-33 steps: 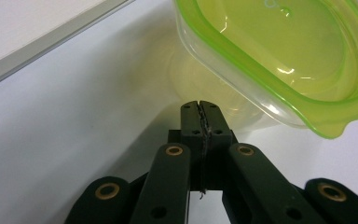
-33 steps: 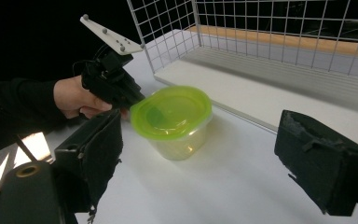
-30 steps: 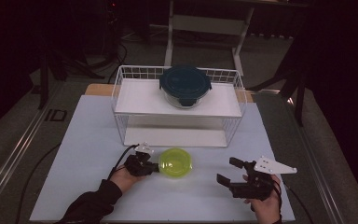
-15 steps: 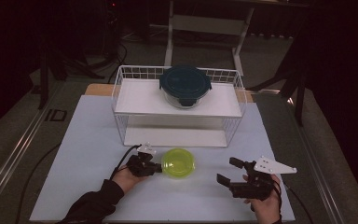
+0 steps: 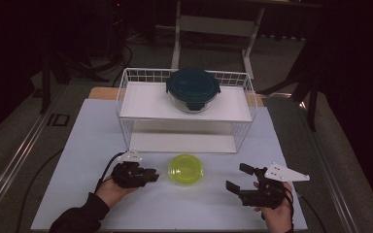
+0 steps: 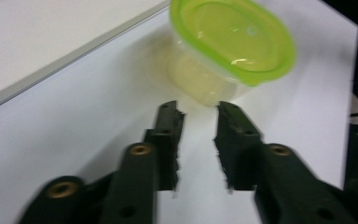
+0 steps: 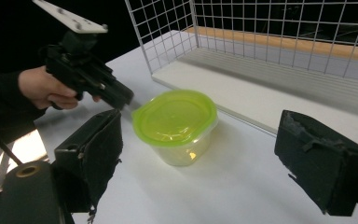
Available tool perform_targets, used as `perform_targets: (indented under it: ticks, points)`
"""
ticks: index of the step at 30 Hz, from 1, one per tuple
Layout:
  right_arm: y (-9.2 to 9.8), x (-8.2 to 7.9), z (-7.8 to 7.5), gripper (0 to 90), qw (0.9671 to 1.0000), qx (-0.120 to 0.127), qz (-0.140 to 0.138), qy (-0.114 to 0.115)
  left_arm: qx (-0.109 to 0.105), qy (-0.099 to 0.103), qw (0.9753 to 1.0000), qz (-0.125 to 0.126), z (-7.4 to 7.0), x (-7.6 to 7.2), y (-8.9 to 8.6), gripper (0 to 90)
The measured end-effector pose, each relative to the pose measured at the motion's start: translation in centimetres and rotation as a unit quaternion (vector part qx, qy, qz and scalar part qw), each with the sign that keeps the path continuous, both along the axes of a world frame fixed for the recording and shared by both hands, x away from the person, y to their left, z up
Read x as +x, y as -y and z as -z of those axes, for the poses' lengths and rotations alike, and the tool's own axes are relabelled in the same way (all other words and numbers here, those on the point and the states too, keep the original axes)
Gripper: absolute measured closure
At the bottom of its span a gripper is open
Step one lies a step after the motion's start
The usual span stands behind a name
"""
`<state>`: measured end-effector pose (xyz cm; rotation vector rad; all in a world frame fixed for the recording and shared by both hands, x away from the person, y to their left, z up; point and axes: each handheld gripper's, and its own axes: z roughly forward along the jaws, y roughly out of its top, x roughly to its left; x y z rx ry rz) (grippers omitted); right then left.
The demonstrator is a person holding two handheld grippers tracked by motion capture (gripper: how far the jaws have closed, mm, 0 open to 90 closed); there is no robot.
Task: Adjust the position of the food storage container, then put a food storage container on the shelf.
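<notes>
- The green-lidded container (image 5: 186, 169) stands upright on the white table (image 5: 77, 160), just in front of the wire rack (image 5: 126, 97), with its lid on.
- My left gripper (image 5: 150, 175) lies just to the container's left, apart from it; in the left gripper view its jaws stand a narrow gap apart with nothing between them, tips just short of the container's clear wall.
- My right gripper (image 5: 237, 178) waits farther off on the container's other side, jaws spread wide and empty, the container framed between them in the right gripper view.
- On the rack's upper shelf sits a glass bowl with a dark teal lid (image 5: 193, 88), well apart from my work.
- I judge nothing is grasped yet: the container is on the table, untouched. Closing in, gripping and moving it all remain.
</notes>
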<state>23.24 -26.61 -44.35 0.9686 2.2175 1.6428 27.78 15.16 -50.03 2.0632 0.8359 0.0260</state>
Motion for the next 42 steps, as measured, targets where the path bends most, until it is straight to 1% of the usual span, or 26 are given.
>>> perform_targets:
  ticks: [1,3,4,6,7,8,9,12,14,15,17,19,20,21,23,24,26,28,31,32,34,36,39,40,41,42]
  points:
    - [0.0,0.0,0.0,14.8,1.0,0.001,0.001,0.001,0.001,0.007,1.0,-0.001,-0.4,-0.4,-0.2,64.7]
    - [-0.1,0.0,-0.1,14.8,1.0,0.004,-0.001,0.002,-0.014,0.009,0.9999,-0.002,-1.0,-1.1,-0.5,54.7]
    - [-0.1,-0.1,-0.2,14.8,1.0,0.004,0.0,0.003,-0.019,0.012,0.9997,-0.002,-1.4,-1.4,-0.7,48.2]
    - [-0.2,-0.1,-0.3,14.8,1.0,0.001,-0.001,0.006,-0.036,0.014,0.9993,0.0,-2.1,-1.9,-1.0,36.3]
    - [-0.2,-0.1,-0.3,14.8,1.0,0.001,0.0,0.006,-0.044,0.013,0.9989,0.006,-2.4,-2.1,-1.1,30.9]
    - [-0.2,-0.1,-0.3,14.8,1.0,0.001,-0.001,0.007,-0.053,0.013,0.9984,0.013,-2.7,-2.3,-1.1,22.9]
    - [-0.3,-0.1,-0.4,14.8,1.0,0.001,-0.001,0.008,-0.055,0.017,0.9983,0.012,-3.1,-2.6,-1.2,17.3]
    - [-0.5,-0.1,-0.6,15.0,0.9998,-0.001,-0.006,0.016,-0.059,0.021,0.998,0.004,-4.0,-2.9,-1.1,9.8]
    - [-0.7,-0.1,-0.7,15.2,0.9996,-0.003,-0.007,0.026,-0.065,0.017,0.9977,0.002,-4.6,-3.0,-0.9,3.2]
    - [-0.8,-0.1,-0.8,15.4,0.9996,-0.004,-0.009,0.028,-0.07,0.015,0.9974,0.003,-4.9,-2.9,-0.9,1.8]
    - [-0.9,0.0,-0.9,15.4,0.9996,-0.001,-0.013,0.026,-0.074,0.017,0.9971,-0.001,-5.4,-2.9,-0.6,1.5]
    - [-1.2,0.2,-0.9,14.8,0.9997,-0.001,-0.014,0.019,-0.081,0.015,0.9966,0.0,-5.8,-2.8,-0.4,1.5]
    - [-1.3,0.3,-1.0,14.6,0.9998,-0.003,-0.014,0.016,-0.085,0.018,0.9962,-0.002,-6.0,-2.7,-0.3,1.5]
    - [-1.4,0.6,-1.0,14.3,0.9999,-0.003,-0.014,0.009,-0.088,0.018,0.9959,-0.002,-6.2,-2.6,-0.1,1.5]
    - [-1.7,1.0,-1.0,13.9,0.9999,-0.005,-0.013,-0.004,-0.09,0.02,0.9957,-0.008,-6.4,-2.4,0.1,1.6]
    - [-1.8,1.2,-1.0,13.6,0.9998,-0.01,-0.014,-0.006,-0.093,0.016,0.9956,-0.005,-6.5,-2.2,0.3,1.7]
    - [-2.3,1.6,-1.1,11.3,0.9997,-0.021,-0.012,-0.006,-0.095,0.016,0.9953,-0.012,-6.5,-1.9,0.6,1.7]
    - [-2.8,1.9,-1.1,11.2,0.9996,-0.024,-0.012,-0.011,-0.1,0.009,0.9948,-0.014,-6.4,-1.5,0.8,1.7]
    - [-3.6,2.8,-1.0,11.2,0.9992,-0.019,-0.012,-0.032,-0.106,-0.003,0.9942,-0.015,-6.1,-0.8,1.3,1.7]
    - [-3.9,3.1,-0.8,11.3,0.999,-0.021,-0.011,-0.038,-0.109,-0.008,0.9939,-0.014,-6.0,-0.6,1.5,1.7]
    - [-4.3,3.7,-0.5,11.2,0.9984,-0.022,-0.012,-0.051,-0.11,-0.01,0.9938,-0.018,-5.9,-0.2,1.8,1.8]
    - [-4.7,4.3,-0.1,11.3,0.9974,-0.018,-0.015,-0.067,-0.109,-0.018,0.9936,-0.021,-5.7,0.3,2.1,1.8]
    - [-5.1,5.2,0.5,12.2,0.9945,-0.011,-0.012,-0.104,-0.103,-0.03,0.9939,-0.028,-5.2,1.0,2.6,2.4]
    - [-5.3,5.5,0.7,12.4,0.9936,-0.014,-0.009,-0.112,-0.102,-0.035,0.9938,-0.028,-5.1,1.2,2.7,3.5]
    - [-5.4,5.8,0.8,13.6,0.9926,-0.015,-0.005,-0.121,-0.102,-0.041,0.9935,-0.029,-4.9,1.4,2.8,3.7]
    - [-5.5,6.0,1.0,13.7,0.9914,-0.015,-0.003,-0.13,-0.107,-0.049,0.9926,-0.031,-4.7,1.7,2.8,3.7]
